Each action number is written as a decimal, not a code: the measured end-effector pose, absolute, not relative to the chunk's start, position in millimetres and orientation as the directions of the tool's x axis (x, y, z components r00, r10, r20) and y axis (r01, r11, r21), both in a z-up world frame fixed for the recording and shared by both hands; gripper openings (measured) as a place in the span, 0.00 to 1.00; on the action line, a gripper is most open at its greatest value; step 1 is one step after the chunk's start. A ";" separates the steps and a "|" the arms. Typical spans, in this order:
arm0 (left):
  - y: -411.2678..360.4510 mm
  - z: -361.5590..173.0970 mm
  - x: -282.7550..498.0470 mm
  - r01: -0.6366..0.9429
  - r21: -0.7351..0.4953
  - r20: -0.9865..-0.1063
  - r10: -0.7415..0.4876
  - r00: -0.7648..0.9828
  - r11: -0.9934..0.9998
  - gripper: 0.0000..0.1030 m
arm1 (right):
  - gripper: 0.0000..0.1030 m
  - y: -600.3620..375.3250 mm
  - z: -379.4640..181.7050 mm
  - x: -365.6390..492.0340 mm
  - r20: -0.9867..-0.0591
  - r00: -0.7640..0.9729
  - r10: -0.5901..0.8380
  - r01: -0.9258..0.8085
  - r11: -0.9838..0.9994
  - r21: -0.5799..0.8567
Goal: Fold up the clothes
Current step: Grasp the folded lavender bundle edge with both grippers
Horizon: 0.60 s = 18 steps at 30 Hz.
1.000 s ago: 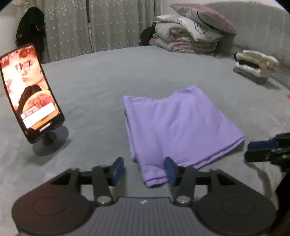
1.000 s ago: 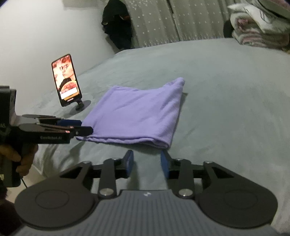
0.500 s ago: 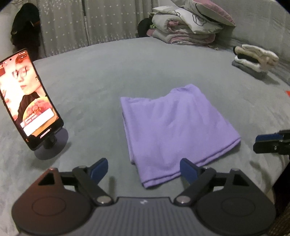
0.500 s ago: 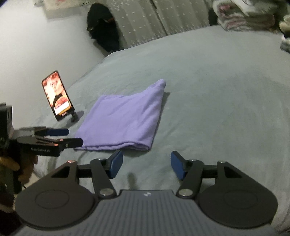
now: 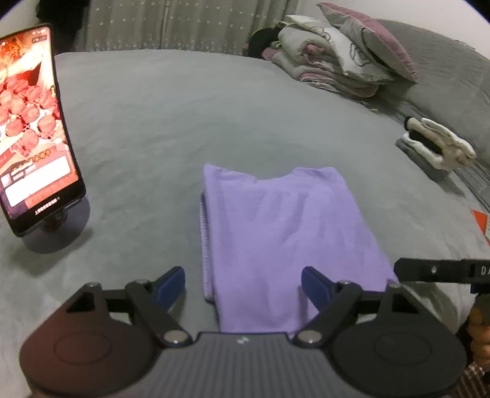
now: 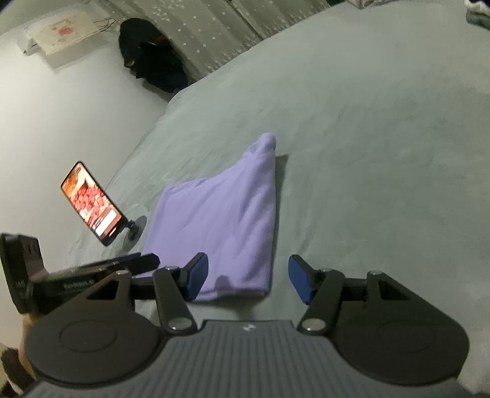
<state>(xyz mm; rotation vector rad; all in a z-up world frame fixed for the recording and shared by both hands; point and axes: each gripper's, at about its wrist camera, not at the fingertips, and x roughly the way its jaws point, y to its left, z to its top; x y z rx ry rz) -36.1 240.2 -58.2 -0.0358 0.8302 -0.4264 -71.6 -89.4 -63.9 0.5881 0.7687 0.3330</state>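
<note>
— Grey bedding fills both views: what lies on the bed (image 5: 171,128)?

— Largest first: a grey headboard cushion (image 5: 453,79) at the upper right of the left wrist view, with a stack of folded quilts and a pillow (image 5: 340,61) before it. A star-dotted curtain (image 5: 171,24) runs along the top of the frame. At centre lies the purple garment (image 5: 284,235), folded into a rough rectangle and flat on the bed; in the right wrist view it (image 6: 220,220) sits at centre, one far corner raised into a small peak.

— And the smaller things?

— A phone on a round stand (image 5: 33,131), screen lit in red tones, stands at the left edge of the left wrist view, well apart from the garment. A small pile of pale and dark cloth (image 5: 435,144) rests at the right. A dark garment (image 6: 150,64) hangs by the curtain at the upper left of the right wrist view.

— The tools?

— The left gripper (image 5: 243,283) is at bottom centre, its jaws spread on either side of the garment's near edge and closing, the blue pads not pressing the cloth. The right gripper (image 6: 248,277) has its jaws spread too, about the garment's near corner, nothing pinched. Each tool shows in the other's view: the right gripper's black finger (image 5: 441,271) at lower right, and the left gripper's body at lower left of the right wrist view, beside the garment's near edge.
</note>
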 end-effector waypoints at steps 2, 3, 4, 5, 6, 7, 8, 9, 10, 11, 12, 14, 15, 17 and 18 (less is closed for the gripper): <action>239.7 -63.1 -29.2 0.344 -0.206 -0.716 -0.381 0.585 0.916 0.73 | 0.61 -91.6 -66.2 -64.5 -0.549 0.677 0.490 -0.058 0.779 0.624; 239.9 -65.4 -26.0 0.338 -0.212 -0.716 -0.381 0.584 0.917 0.72 | 0.61 -93.1 -67.2 -60.9 -0.546 0.678 0.492 -0.050 0.772 0.634; 240.6 -66.9 -23.1 0.333 -0.221 -0.713 -0.384 0.586 0.917 0.72 | 0.61 -94.9 -68.1 -57.4 -0.543 0.679 0.495 -0.041 0.764 0.644; 241.5 -67.9 -20.3 0.328 -0.232 -0.708 -0.390 0.588 0.916 0.71 | 0.61 -96.8 -68.8 -54.1 -0.539 0.680 0.497 -0.033 0.755 0.654; 242.5 -68.8 -17.7 0.324 -0.244 -0.703 -0.396 0.590 0.914 0.70 | 0.60 -98.1 -69.8 -50.5 -0.537 0.681 0.499 -0.025 0.748 0.663; 243.6 -69.6 -15.2 0.318 -0.256 -0.699 -0.402 0.592 0.913 0.69 | 0.59 -99.3 -70.7 -47.0 -0.534 0.682 0.500 -0.017 0.740 0.672; 244.7 -70.2 -12.4 0.312 -0.271 -0.693 -0.410 0.594 0.911 0.69 | 0.57 -100.8 -71.7 -43.2 -0.530 0.684 0.501 -0.008 0.732 0.681; 245.5 -70.8 -9.7 0.306 -0.287 -0.686 -0.418 0.596 0.908 0.68 | 0.57 -102.6 -72.7 -39.5 -0.527 0.686 0.502 0.002 0.723 0.691; 246.2 -71.6 -7.0 0.302 -0.301 -0.678 -0.426 0.599 0.905 0.66 | 0.56 -103.9 -73.9 -36.1 -0.523 0.688 0.504 0.011 0.713 0.701; 246.9 -73.1 -4.4 0.296 -0.315 -0.671 -0.432 0.603 0.902 0.65 | 0.54 -105.1 -75.3 -32.6 -0.518 0.690 0.506 0.020 0.702 0.712; 248.0 -74.7 -1.8 0.287 -0.331 -0.663 -0.438 0.606 0.899 0.63 | 0.54 -106.3 -76.3 -30.0 -0.514 0.691 0.508 0.027 0.693 0.721; 251.1 -77.6 2.4 0.260 -0.371 -0.646 -0.449 0.618 0.892 0.59 | 0.54 -107.0 -77.4 -24.4 -0.508 0.693 0.512 0.034 0.680 0.732; 252.9 -78.8 4.2 0.242 -0.391 -0.637 -0.451 0.625 0.888 0.55 | 0.54 -106.6 -77.2 -22.3 -0.507 0.693 0.512 0.033 0.680 0.732; 255.1 -81.5 6.9 0.203 -0.425 -0.624 -0.448 0.641 0.882 0.48 | 0.54 -105.2 -76.4 -18.6 -0.507 0.694 0.511 0.030 0.683 0.730; 254.5 -82.8 7.5 0.188 -0.433 -0.620 -0.443 0.648 0.881 0.47 | 0.54 -104.5 -76.1 -16.7 -0.506 0.696 0.510 0.028 0.684 0.728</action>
